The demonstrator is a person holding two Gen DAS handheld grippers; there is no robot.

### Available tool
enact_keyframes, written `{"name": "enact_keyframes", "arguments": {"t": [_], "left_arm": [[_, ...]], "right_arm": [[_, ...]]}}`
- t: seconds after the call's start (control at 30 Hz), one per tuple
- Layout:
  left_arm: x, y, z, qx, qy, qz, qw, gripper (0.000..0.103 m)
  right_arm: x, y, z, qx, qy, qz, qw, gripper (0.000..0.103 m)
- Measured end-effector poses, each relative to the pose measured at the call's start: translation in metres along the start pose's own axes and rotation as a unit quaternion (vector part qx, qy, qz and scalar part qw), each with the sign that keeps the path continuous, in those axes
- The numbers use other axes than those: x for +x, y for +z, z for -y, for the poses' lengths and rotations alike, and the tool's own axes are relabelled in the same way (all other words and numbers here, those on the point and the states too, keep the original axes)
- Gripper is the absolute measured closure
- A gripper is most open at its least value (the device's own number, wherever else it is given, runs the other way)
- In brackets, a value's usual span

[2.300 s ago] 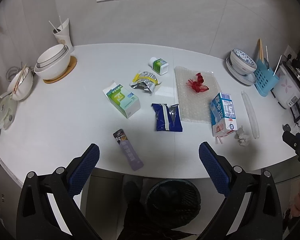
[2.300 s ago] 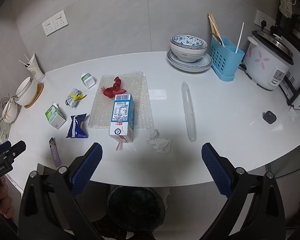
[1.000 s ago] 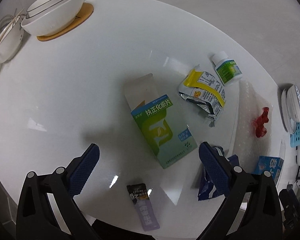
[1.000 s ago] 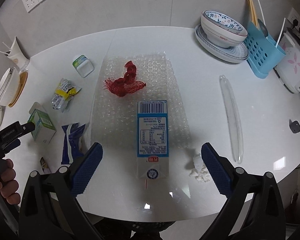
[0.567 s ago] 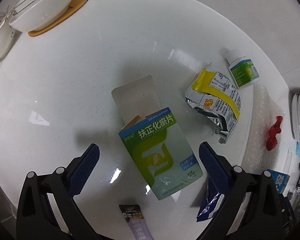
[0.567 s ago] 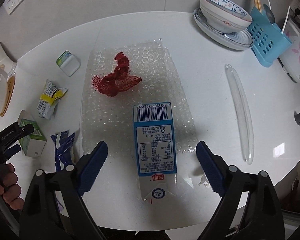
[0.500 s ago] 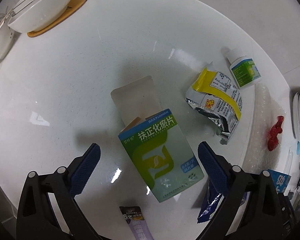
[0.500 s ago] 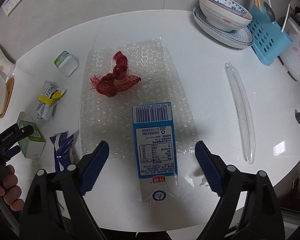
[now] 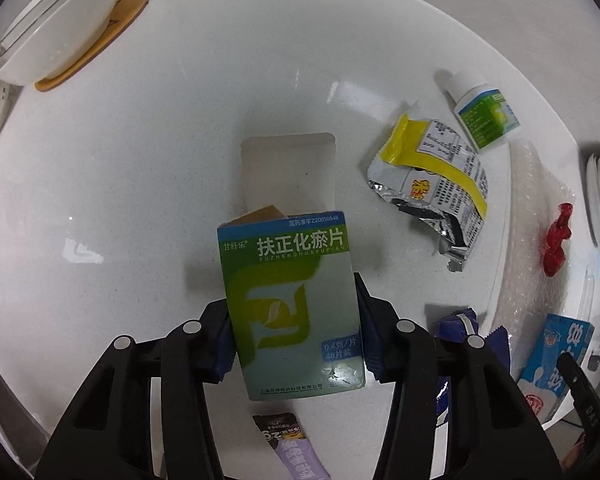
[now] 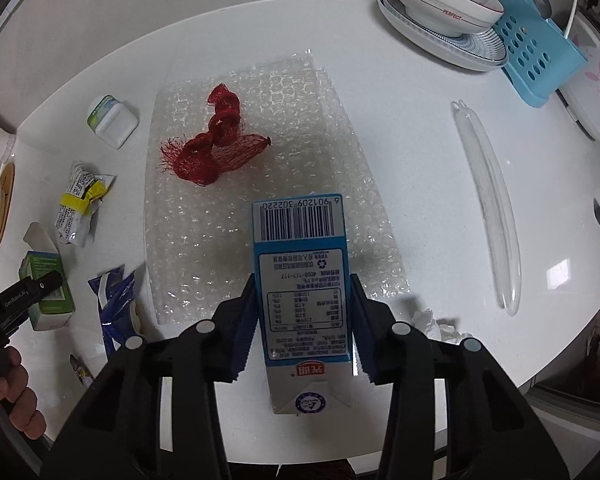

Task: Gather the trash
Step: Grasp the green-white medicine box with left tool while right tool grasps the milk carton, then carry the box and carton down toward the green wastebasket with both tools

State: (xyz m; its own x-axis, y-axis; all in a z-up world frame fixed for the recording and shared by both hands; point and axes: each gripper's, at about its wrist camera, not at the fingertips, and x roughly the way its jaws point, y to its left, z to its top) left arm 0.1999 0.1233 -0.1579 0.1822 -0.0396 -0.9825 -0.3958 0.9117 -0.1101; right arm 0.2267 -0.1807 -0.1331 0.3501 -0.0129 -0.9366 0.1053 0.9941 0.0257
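Note:
My left gripper (image 9: pixel 294 328) is shut on a green and blue medicine box (image 9: pixel 290 300) with its flap open, on the white table (image 9: pixel 160 160). My right gripper (image 10: pixel 304 320) is shut on a blue and white milk carton (image 10: pixel 302 284) that lies partly on a sheet of bubble wrap (image 10: pixel 260 160). The medicine box also shows at the left of the right wrist view (image 10: pixel 48 288). Other trash lies around: a yellow and silver wrapper (image 9: pixel 428 180), a small white bottle (image 9: pixel 484 112), a dark blue wrapper (image 10: pixel 116 304), a red mesh net (image 10: pixel 212 148), a purple sachet (image 9: pixel 296 448) and a crumpled tissue (image 10: pixel 436 324).
A white bowl on a cork mat (image 9: pixel 56 36) stands at the far left. Patterned bowls on a plate (image 10: pixel 444 12), a blue utensil holder (image 10: pixel 536 56) and a rice cooker (image 10: pixel 596 80) stand at the far right. A long clear plastic sleeve (image 10: pixel 488 208) lies right of the carton.
Both grippers have moved down to the table and closed, the left on the medicine box, the right on the milk carton. Before they were open above them.

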Motion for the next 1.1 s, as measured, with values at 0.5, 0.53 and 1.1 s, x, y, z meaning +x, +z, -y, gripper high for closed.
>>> {"name": "enact_keyframes", "arguments": {"t": [0.5,0.53,1.1], "left_arm": [[-0.069,-0.056,0.018,0.056,-0.014,0.080,0.9951,0.055],[-0.075,-0.061,0.021,0.061,-0.013,0.087,0.9942,0.055],[-0.123,-0.149,0.041,0.086,-0.035,0.110,0.9896,0.055]], "right_arm": [[-0.056,-0.029,0.030,-0.020,0.032,0.062,0.997,0.063],[-0.061,-0.032,0.033,-0.022,0.034,0.067,0.997,0.063],[-0.117,-0.099,0.065,-0.048,0.060,0.125,0.989,0.063]]}}
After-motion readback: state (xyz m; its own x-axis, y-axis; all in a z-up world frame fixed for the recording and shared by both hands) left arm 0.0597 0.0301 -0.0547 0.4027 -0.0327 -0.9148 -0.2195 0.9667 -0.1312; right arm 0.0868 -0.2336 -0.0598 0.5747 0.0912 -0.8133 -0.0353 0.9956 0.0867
